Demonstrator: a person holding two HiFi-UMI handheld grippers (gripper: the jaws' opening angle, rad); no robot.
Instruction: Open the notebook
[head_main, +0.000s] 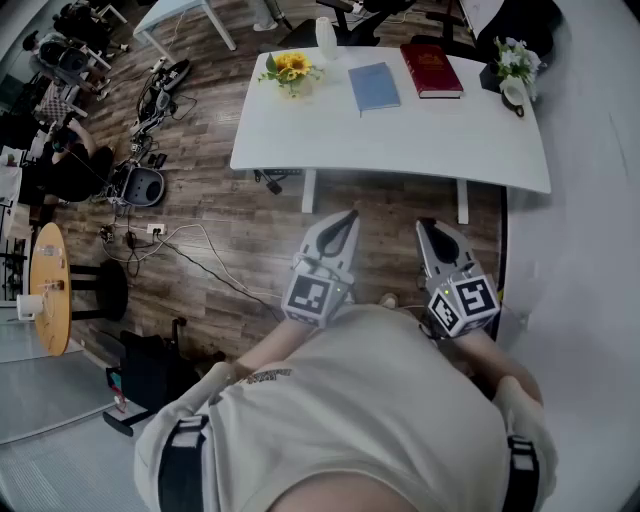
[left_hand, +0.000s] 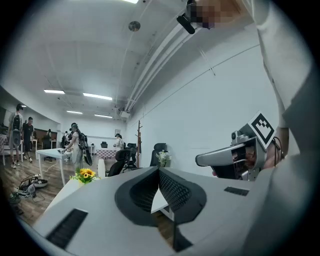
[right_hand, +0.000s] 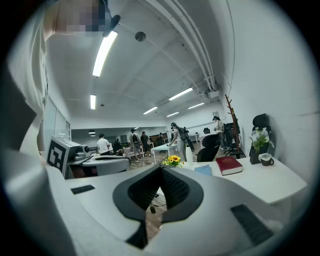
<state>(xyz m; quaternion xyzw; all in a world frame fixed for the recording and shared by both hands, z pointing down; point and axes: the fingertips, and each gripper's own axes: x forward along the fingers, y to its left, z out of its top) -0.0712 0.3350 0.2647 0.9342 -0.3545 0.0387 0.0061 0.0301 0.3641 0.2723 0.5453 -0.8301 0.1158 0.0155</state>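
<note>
Blue notebook (head_main: 374, 87) lies well ahead of left tongs (head_main: 349, 215) and right tongs (head_main: 426, 226).

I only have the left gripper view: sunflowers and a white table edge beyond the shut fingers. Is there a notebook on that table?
Observer: Yes. The head view shows a blue notebook lying closed on the white table, just right of the sunflowers.
Operator: Is the right gripper holding anything?
Observer: No. Its own view shows the right gripper shut, with nothing between its fingers.
</note>
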